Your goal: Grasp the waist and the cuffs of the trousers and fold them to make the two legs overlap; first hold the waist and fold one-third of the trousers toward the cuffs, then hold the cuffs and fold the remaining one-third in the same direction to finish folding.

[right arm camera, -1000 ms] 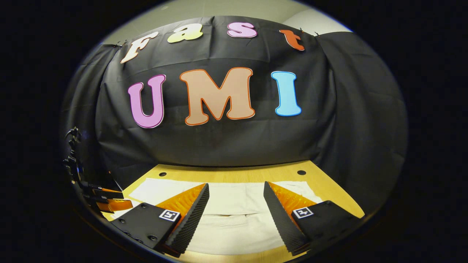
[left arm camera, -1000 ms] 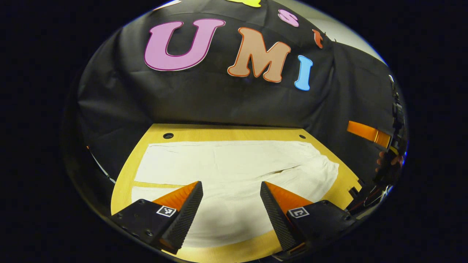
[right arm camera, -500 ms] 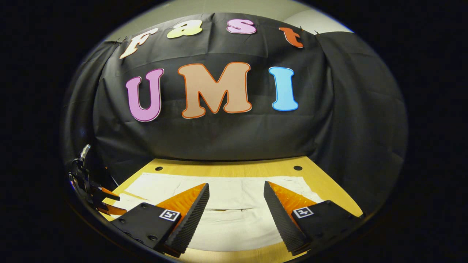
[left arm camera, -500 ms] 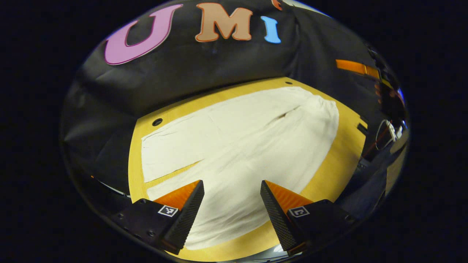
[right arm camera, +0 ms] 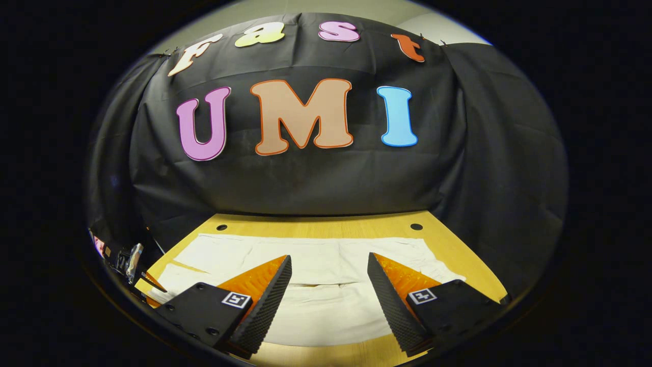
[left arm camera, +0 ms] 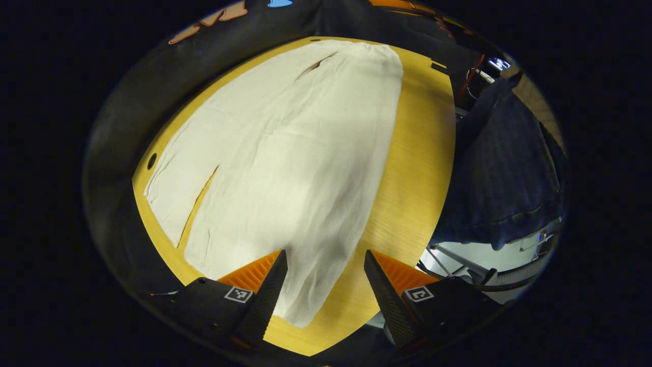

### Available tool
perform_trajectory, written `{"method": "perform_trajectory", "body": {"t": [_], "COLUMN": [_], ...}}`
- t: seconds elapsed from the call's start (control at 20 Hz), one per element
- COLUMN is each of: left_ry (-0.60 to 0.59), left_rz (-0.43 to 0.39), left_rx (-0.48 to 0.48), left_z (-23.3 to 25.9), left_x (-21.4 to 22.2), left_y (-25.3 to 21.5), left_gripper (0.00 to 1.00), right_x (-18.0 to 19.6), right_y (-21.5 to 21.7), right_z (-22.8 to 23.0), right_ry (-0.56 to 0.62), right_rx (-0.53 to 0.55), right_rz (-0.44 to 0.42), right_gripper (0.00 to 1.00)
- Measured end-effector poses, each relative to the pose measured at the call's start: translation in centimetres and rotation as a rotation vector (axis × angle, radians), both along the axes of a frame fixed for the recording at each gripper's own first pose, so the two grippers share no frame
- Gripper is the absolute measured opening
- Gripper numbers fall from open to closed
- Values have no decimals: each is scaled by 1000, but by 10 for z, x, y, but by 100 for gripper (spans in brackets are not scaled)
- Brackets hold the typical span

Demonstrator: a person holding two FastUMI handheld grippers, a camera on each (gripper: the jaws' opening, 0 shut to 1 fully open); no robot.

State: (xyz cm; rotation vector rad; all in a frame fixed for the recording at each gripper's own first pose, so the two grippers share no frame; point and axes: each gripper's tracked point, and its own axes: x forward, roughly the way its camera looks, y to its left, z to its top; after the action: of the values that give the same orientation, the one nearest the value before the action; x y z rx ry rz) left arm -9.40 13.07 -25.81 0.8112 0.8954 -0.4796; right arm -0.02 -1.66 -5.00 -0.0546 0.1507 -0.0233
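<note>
Cream trousers point(left arm camera: 285, 153) lie flat on the yellow wooden table point(left arm camera: 412, 168), their two legs parted by a narrow gap. In the left gripper view the waist is at the far end and the near leg's cuff lies just below my left gripper point(left arm camera: 324, 253), which hovers open over that cuff end with nothing between its fingers. In the right gripper view the trousers point(right arm camera: 326, 311) stretch sideways across the table point(right arm camera: 316, 229). My right gripper point(right arm camera: 329, 256) is open above their near edge, apart from the cloth.
A person's dark jeans point(left arm camera: 509, 163) stand at the table's right side in the left gripper view. Small holes point(right arm camera: 416, 226) mark the table's back corners. The black cloth wall point(right arm camera: 305, 183) closes off the far edge. Part of the other gripper point(right arm camera: 132, 260) sits far left.
The left gripper has swung and tipped downward, so it looks along the trousers from the cuff end. The right gripper has shifted only slightly. Both stay open.
</note>
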Motion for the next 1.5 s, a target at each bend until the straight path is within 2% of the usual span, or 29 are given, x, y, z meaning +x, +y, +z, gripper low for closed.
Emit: {"method": "perform_trajectory", "body": {"t": [0.35, 0.45, 0.5, 0.55, 0.65, 0.7, 0.75, 0.8, 0.85, 0.9, 0.95, 1.0, 1.05, 1.15, 1.2, 1.3, 1.35, 1.5], "left_ry": [94, 113, 130, 152, 174, 183, 190, 192, 193, 197, 204, 218, 221, 201, 195, 190, 190, 199], "left_rz": [-48, -72, -72, -72, -66, -65, -66, -69, -76, -79, -78, -74, -66, -43, -34, -56, -73, -70], "left_rx": [133, 139, 142, 147, 168, 179, 190, 196, 198, 206, 214, 236, 242, 234, 230, 234, 227, 218], "left_z": [-23, -25, -26, -27, -28, -28, -30, -32, -34, -33, -33, -32, -29, -26, -25, -25, -25, -25], "left_x": [-2, -1, -3, -3, -2, -2, -2, -3, -3, -3, -3, 0, 7, 13, 13, 15, 16, 16], "left_y": [31, 31, 30, 30, 33, 32, 31, 31, 31, 33, 33, 36, 41, 44, 44, 43, 42, 43], "left_gripper": [90, 90, 87, 86, 86, 86, 86, 85, 84, 83, 79, 76, 62, 44, 20, 6, 2, 1], "right_x": [-6, -5, -4, -3, -2, 0, 0, 0, 1, 2, 3, 5, 7, 10, 12, 15, 15, 12], "right_y": [-13, -15, -16, -17, -17, -17, -18, -19, -20, -19, -19, -20, -24, -24, -23, -23, -25, -33], "right_z": [-10, -13, -16, -19, -21, -23, -24, -25, -26, -27, -28, -31, -35, -40, -41, -46, -49, -63], "right_ry": [21, 27, 36, 43, 45, 48, 54, 58, 59, 61, 64, 73, 84, 94, 99, 112, 119, 151], "right_rx": [-26, -26, -24, -23, -29, -34, -38, -41, -37, -30, -25, -30, -41, -39, -41, -49, -54, -97], "right_rz": [-46, -54, -56, -57, -50, -48, -46, -44, -40, -33, -23, -20, -15, 2, 12, 37, 52, 127], "right_gripper": [96, 96, 92, 96, 96, 92, 96, 96, 92, 92, 96, 92, 92, 96, 96, 92, 96, 92]}}
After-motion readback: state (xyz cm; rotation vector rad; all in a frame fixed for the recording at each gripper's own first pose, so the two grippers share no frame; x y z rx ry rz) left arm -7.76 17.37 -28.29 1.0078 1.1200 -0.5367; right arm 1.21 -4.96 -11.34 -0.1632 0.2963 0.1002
